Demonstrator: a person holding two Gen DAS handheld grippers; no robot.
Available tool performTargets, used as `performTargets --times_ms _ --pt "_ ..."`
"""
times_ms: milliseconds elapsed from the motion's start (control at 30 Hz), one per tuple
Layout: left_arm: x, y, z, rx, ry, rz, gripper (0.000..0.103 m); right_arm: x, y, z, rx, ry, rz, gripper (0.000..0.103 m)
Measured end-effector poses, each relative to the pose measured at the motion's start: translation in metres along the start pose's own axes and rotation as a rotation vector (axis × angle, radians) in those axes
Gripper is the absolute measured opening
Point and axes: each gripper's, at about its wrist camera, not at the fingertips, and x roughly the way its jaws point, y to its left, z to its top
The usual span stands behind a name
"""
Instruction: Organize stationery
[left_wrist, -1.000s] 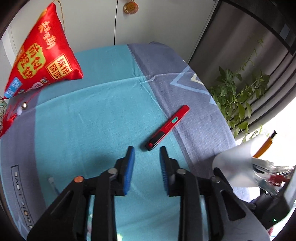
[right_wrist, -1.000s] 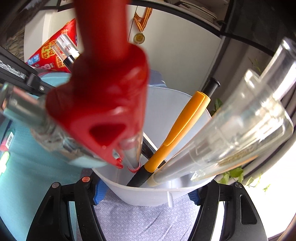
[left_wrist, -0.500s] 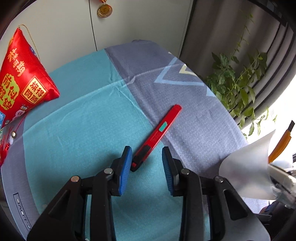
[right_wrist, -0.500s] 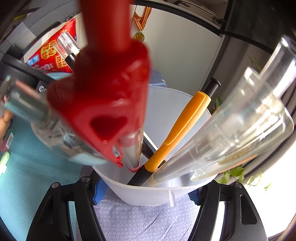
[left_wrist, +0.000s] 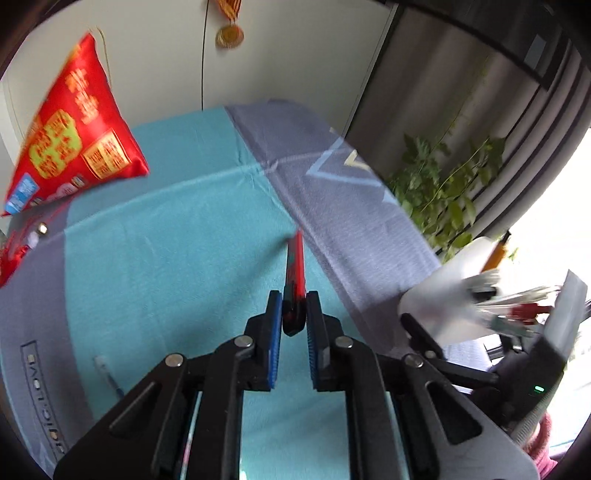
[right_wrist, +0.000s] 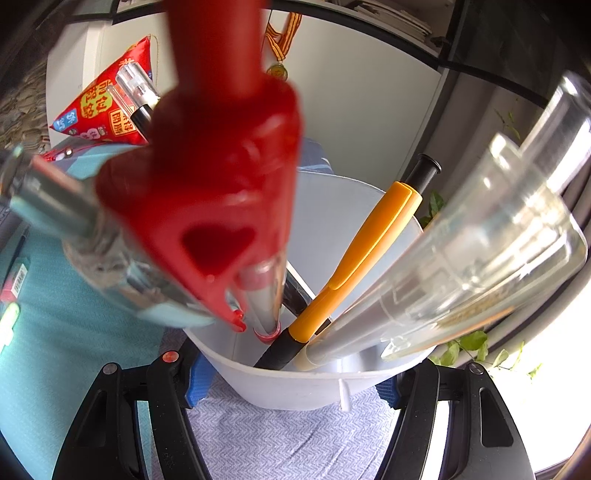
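My left gripper is shut on the black end of a red utility knife, which points away from me, lifted over the teal and grey cloth. My right gripper is shut on a white pen cup, one blue pad on each side. The cup holds an orange pen, a red-capped pen, clear pens and others. The cup also shows at the right of the left wrist view.
A red printed pouch lies at the far left of the table. A small blue pen part lies on the cloth near my left gripper. A green plant stands past the table's right edge. A medal hangs on the wall.
My left gripper moved onto the red utility knife, closed on its near end and raised it, so it now points straight ahead. The right gripper kept its hold on the cup.
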Motion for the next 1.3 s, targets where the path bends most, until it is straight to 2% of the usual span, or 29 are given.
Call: performTargets --times_ms 233,467,700,767,867,967,1100,1167,1233,1300 --pt "-0.063 -0.014 0.008 0.028 -0.143 -0.027 0.009 0.0 0.001 0.0 -0.002 0.0 -0.002 0.07" --pt "-0.084 -0.027 0.009 0.062 -0.188 -0.051 0.007 0.0 0.001 -0.001 0.001 0.001 -0.001 0.07" --pt "-0.117 -0.058 0.024 0.14 -0.3 -0.054 0.007 0.0 0.001 0.0 0.002 0.001 -0.001 0.07" --pt "-0.121 -0.063 0.026 0.162 -0.311 -0.05 0.008 0.0 0.0 -0.001 0.003 0.001 0.002 0.07" --pt "-0.115 -0.061 0.02 0.154 -0.276 -0.056 0.009 -0.001 0.0 -0.001 0.005 0.002 0.004 0.07" --pt "-0.091 -0.052 0.0 0.155 -0.183 -0.029 0.009 -0.001 0.0 -0.001 0.004 0.002 0.003 0.07" --pt "-0.054 -0.033 -0.042 0.186 -0.047 -0.007 0.011 0.0 -0.001 0.0 0.006 0.002 0.006 0.071" --pt "-0.041 -0.026 -0.061 0.203 -0.026 0.005 0.02 0.0 -0.001 0.0 0.007 0.002 0.007 0.071" --pt "-0.032 -0.023 -0.075 0.216 -0.014 0.015 0.037 0.0 -0.001 0.0 0.006 0.002 0.005 0.071" --pt "-0.021 -0.023 -0.087 0.241 -0.011 0.025 0.037 0.0 -0.001 0.0 0.004 0.002 0.004 0.071"
